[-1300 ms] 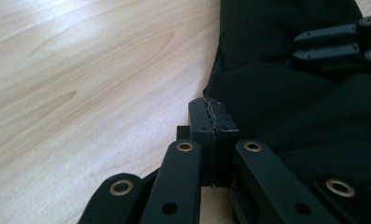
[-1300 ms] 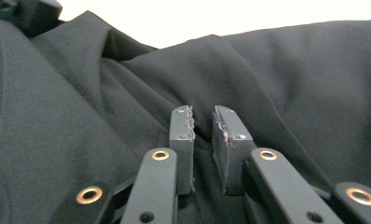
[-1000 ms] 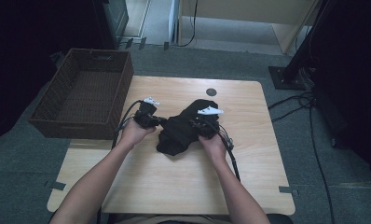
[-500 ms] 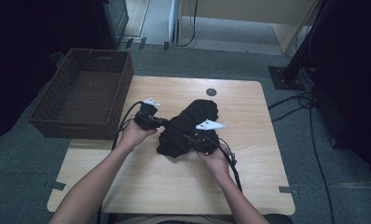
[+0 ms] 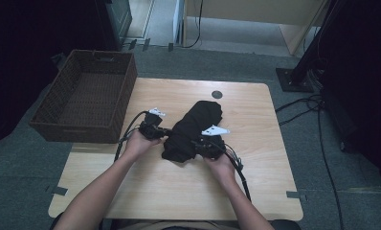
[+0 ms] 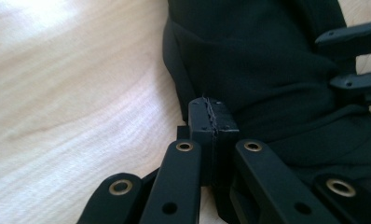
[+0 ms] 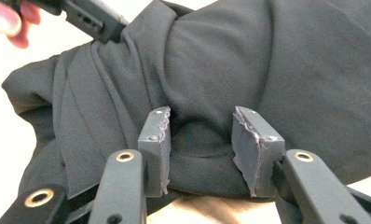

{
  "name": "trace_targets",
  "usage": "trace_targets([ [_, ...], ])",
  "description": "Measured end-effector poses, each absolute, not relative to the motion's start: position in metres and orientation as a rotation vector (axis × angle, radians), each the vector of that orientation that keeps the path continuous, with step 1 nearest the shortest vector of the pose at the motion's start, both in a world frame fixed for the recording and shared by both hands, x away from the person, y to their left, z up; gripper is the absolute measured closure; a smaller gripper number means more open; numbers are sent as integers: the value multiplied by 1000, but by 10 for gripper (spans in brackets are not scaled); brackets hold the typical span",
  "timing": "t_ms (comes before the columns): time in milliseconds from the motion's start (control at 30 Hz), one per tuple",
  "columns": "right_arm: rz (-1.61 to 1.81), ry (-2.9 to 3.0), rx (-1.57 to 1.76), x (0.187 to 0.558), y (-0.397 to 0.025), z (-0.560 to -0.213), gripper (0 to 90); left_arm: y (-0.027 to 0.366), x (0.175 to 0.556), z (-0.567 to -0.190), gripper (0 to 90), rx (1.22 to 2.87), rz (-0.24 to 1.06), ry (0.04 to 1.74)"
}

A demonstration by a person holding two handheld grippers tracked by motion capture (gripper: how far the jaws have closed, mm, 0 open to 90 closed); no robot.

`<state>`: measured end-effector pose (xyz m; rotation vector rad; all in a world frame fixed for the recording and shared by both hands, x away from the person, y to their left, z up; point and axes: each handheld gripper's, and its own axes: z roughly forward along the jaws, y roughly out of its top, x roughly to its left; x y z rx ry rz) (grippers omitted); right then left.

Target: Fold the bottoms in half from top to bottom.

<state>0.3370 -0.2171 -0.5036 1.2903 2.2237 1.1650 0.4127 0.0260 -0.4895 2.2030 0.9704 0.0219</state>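
A crumpled black cloth (image 5: 196, 125) lies on the middle of the wooden table (image 5: 179, 191). My left gripper (image 5: 163, 132) is at its left edge. In the left gripper view its jaws (image 6: 210, 105) are pressed together right at the hem of the cloth (image 6: 267, 56). My right gripper (image 5: 199, 143) is at the cloth's near right side. It stands open (image 7: 201, 114), and a raised fold of the cloth (image 7: 221, 60) sits between its pads. The right gripper's jaws (image 6: 353, 56) appear at the far right of the left gripper view.
A dark wicker basket (image 5: 78, 127) stands off the table's left edge with nothing in it. A small black disc (image 5: 217, 94) sits near the table's far edge. Cables (image 5: 303, 105) and a stand base (image 5: 294, 79) lie on the floor to the right.
My right gripper has come down from the cloth's top toward its near right side and turned to face left. The left gripper has stayed at the left edge.
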Motion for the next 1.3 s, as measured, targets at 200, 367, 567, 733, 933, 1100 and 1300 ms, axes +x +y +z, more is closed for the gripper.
trace_targets([
  [200, 1258, 2149, 1303, 320, -217, -491, 605, 25, 410, -489, 900, 2181, 4, 977],
  [367, 1286, 2175, 1223, 306, -202, -478, 590, 26, 409, -485, 900, 2138, -30, 996],
  [567, 1241, 2209, 1234, 303, -191, -496, 594, 24, 405, -486, 900, 2152, -29, 976],
  [733, 1142, 2183, 1153, 306, -189, -505, 681, 23, 408, -490, 900, 2117, -2, 1000],
  [933, 1208, 2113, 1278, 326, -201, -499, 649, 22, 410, -489, 900, 2068, 9, 1036],
  [1100, 1236, 2123, 1201, 310, -199, -490, 748, 22, 405, -494, 900, 2070, -3, 1035],
  [1300, 1163, 2174, 1216, 310, -196, -506, 900, 24, 397, -495, 888, 2090, 7, 1021],
])
